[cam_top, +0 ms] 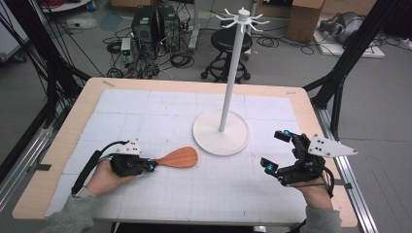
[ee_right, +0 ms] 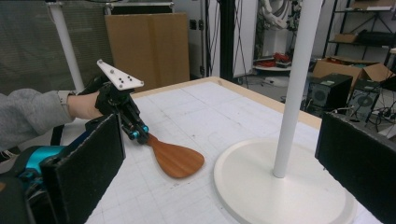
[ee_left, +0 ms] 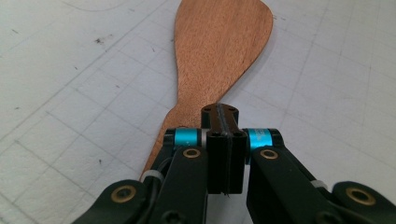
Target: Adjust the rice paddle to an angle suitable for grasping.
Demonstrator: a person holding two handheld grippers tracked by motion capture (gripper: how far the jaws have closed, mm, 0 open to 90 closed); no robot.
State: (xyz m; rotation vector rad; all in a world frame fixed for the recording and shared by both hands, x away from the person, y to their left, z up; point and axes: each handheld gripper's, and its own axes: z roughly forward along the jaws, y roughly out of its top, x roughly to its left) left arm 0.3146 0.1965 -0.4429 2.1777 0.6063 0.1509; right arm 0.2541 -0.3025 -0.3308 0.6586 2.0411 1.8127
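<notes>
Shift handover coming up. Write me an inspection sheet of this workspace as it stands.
Surface: wooden table under a white gridded mat, faintly scuffed.
Job's things: wooden spatula lying flat on the mat, blade toward the white hook stand, apart from its base.
Clutter: nothing seen on the table.
Grippers: left gripper at the spatula's handle, shut, seemingly on it; right gripper open, holding nothing, right of the stand.
Cables: a black cable trails from the left gripper; more tangled on the floor beyond.
Surroundings: stool, computer towers, cardboard boxes, black frame legs.
</notes>
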